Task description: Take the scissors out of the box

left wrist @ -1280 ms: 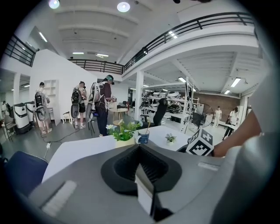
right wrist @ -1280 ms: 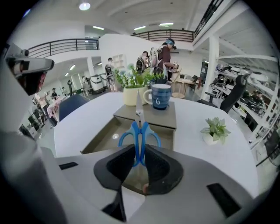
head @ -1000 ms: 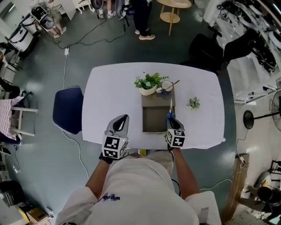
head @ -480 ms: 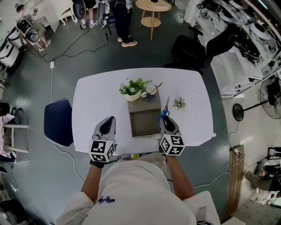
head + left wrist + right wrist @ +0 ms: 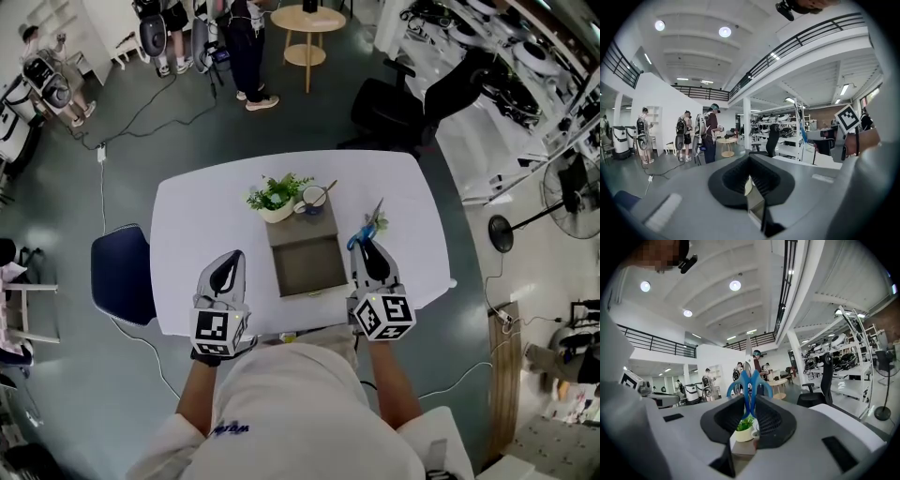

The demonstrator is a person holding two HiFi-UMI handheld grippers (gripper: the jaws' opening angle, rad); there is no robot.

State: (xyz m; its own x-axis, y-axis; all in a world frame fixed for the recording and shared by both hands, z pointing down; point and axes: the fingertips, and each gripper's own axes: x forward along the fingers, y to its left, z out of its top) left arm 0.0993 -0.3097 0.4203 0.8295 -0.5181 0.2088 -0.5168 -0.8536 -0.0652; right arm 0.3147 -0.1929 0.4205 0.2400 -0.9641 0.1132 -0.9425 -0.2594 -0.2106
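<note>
**Scissors (image 5: 362, 236) out of the box (image 5: 308, 268), pinched in your right gripper (image 5: 367, 247)**

Scissors with blue handles sit between the jaws of your right gripper. In the right gripper view the jaws (image 5: 750, 414) stand only a little apart, closed on the lower part of the two handle loops (image 5: 750, 383). The pale blades rise straight up past them. From the head view the scissors point away from you, just beyond the box's right edge, with the blade tips over a small green plant (image 5: 379, 224) on the white table (image 5: 206, 216).

Your left gripper (image 5: 232, 261) has nothing in it. In the left gripper view its jaws (image 5: 750, 180) are pressed fully together. It hangs over the near left part of the table, well apart from the box.

The box is open in the middle of the table, between your two grippers, and its grey-brown inside shows bare. Just behind it stand a potted plant (image 5: 276, 195) in a pale pot and a cup (image 5: 314, 198) with a stick-like handle leaning out of it; I cannot tell what that utensil is. A dark blue chair (image 5: 120, 275) stands at the table's left side.
</note>
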